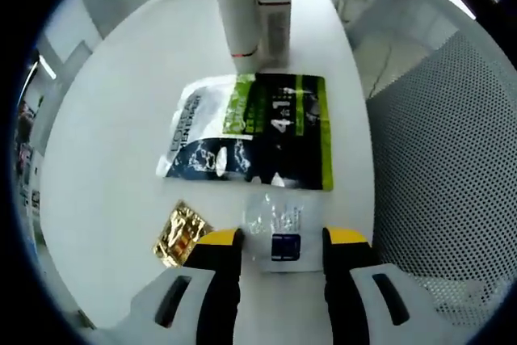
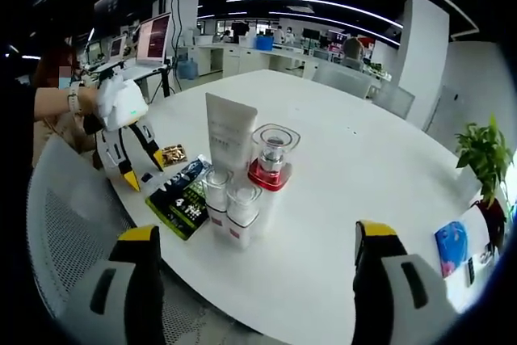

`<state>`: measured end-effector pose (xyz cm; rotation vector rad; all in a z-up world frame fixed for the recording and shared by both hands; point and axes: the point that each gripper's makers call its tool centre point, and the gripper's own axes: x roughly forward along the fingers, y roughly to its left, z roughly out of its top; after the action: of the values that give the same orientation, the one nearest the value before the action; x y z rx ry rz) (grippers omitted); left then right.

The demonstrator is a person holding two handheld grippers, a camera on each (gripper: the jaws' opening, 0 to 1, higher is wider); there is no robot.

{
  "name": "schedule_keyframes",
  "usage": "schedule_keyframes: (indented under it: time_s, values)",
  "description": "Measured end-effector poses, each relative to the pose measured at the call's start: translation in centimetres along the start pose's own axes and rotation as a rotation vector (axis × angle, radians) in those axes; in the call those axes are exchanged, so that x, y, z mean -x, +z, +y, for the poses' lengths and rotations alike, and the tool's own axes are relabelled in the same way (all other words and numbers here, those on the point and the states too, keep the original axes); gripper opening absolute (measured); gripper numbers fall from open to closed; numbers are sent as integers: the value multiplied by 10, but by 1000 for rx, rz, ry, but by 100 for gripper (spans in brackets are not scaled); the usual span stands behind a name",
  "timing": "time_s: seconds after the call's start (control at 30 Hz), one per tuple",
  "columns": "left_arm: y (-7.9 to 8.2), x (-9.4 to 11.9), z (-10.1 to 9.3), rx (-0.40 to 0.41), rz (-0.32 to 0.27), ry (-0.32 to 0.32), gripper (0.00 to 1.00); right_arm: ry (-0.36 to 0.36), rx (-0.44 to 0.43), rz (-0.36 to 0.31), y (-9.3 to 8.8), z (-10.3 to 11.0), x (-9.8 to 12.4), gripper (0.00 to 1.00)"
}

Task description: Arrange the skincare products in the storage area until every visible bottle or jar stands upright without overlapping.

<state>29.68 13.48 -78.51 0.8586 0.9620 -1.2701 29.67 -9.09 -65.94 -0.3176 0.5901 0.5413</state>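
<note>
Sachet (image 1: 277, 233) near table (image 1: 113, 143) edge, betw. left gripper (image 1: 280, 240) jaws; both grippers wide open, empty.

The left gripper view is looking steeply down, close over the green-black pouch (image 1: 266, 131); the right gripper view is facing it from farther across the tabletop (image 2: 355, 175), both sharing it.

Bare table (image 2: 363, 167) right of bottle cluster (image 2: 242, 175), flat pouch (image 2: 184, 199) & chair (image 2: 73, 232) crowd left approach
</note>
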Motion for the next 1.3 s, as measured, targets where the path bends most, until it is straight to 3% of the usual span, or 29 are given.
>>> schedule_keyframes:
  time_s: [0.6, 0.7, 1.0, 1.3]
  values:
    - [1, 1, 5, -17, -19, 19, 44, -4, 20, 9, 2, -1, 0, 100]
    - [-2, 2, 3, -20, -5, 5, 49, -3, 21, 7, 4, -1, 0, 100]
    - [-4, 2, 1, 7, 0, -28, 49, 1, 30, 5, 6, 0, 0, 100]
    - [3, 28, 24, 12, -48, 19, 53, -5, 27, 12, 4, -2, 1, 100]
